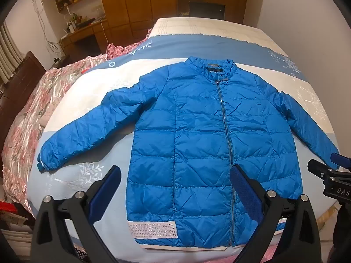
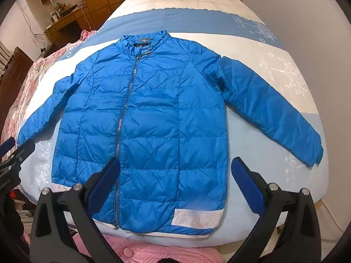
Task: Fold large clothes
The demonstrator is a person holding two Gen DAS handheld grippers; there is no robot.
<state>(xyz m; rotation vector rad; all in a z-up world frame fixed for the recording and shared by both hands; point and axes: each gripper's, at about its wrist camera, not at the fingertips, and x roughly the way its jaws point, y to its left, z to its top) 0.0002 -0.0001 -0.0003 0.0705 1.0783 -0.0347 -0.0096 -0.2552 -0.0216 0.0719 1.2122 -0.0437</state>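
Jacket [image 1: 197,135], big and blue, lies flat in the middle of the bed [image 1: 219,43], zipped up. Its collar points to the top of the frame and its hem to the bottom. Both sleeves stick out sideways. Left gripper [image 1: 175,186] and right gripper [image 2: 175,177] hang over the hem, wide open, holding nothing.

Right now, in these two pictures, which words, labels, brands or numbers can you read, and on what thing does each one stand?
"DAS": white letters on the black body of the right gripper, cut off at the edge of the left wrist view.
Label inside the collar of the blue jacket: too small to read.
White marking on the left gripper, at the right wrist view's edge: too blurred to read.
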